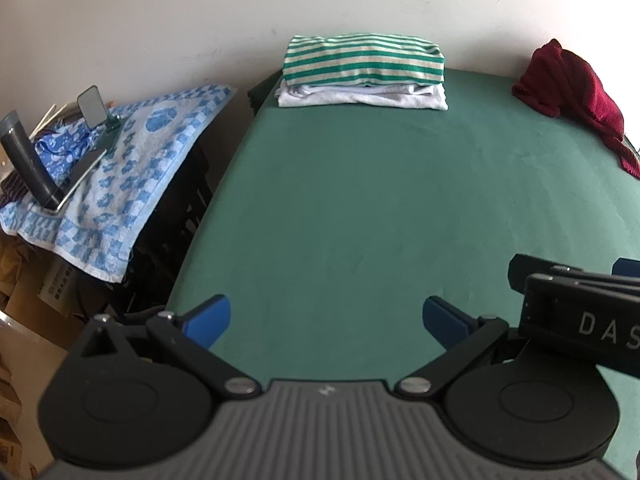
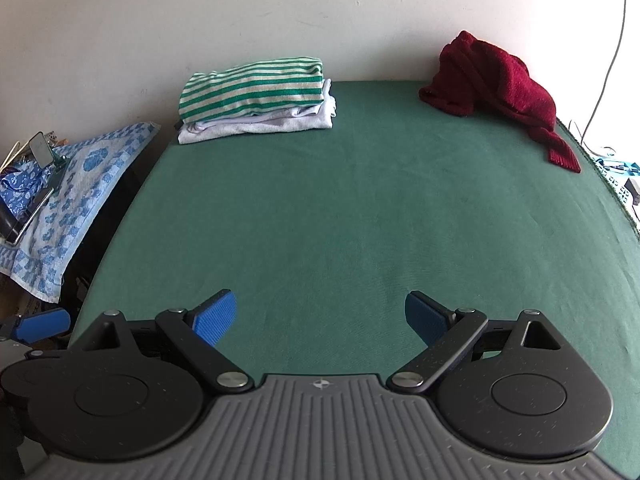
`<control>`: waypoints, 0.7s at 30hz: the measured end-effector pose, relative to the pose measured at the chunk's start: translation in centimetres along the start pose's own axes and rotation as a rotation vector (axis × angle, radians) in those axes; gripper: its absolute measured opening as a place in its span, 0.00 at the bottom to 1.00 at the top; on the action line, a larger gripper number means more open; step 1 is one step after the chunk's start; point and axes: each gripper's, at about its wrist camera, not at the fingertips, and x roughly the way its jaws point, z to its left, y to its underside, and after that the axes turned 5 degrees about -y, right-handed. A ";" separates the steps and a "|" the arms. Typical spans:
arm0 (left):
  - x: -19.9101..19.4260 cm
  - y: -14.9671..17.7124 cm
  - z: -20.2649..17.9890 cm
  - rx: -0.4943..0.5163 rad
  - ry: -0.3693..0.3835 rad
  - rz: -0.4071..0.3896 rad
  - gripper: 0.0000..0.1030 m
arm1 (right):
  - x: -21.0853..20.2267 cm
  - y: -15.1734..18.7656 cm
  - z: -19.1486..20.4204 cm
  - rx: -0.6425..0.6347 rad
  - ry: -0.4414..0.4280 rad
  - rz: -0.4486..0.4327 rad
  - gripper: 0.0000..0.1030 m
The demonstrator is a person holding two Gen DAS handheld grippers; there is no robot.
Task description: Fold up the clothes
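- Draping over dark crates at far left, a blue-and-white patterned towel carries a small phone on a stand, a grey cylinder lying tilted, and a flat phone near its lower edge.
- Left tool: blue pads spread wide, nothing between them, hovering over the near edge of the green surface. One blue pad of it shows at the left border of the right wrist view.
- Folded pile at the far left of the surface, against the white wall: a green-and-cream striped garment lies on top of white folded clothes; edges roughly squared, the white layers sticking out a little beneath.
- Middle of the surface is bare green cloth.
- Right tool: pads also wide apart, empty, low over the near edge, just beside the left tool; its black body with letters "DAS" enters the left wrist view from the right.
- Dark red garment sits unfolded in a heap at the far right corner, well apart from the folded pile, one sleeve-like end trailing toward the right edge.
- Past the right edge: a thin cable down the wall and a light blue basket, partly seen.
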 end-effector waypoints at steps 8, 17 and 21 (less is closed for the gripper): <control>0.6 0.3 0.3 0.003 -0.005 0.017 0.99 | 0.4 0.2 0.2 -0.007 0.001 0.021 0.91; 0.6 0.3 0.4 0.008 -0.003 0.011 0.99 | 0.4 0.3 0.4 -0.017 0.011 0.021 0.91; 0.6 0.3 0.4 0.012 -0.006 0.004 0.99 | 0.4 0.3 0.3 -0.018 0.012 0.018 0.91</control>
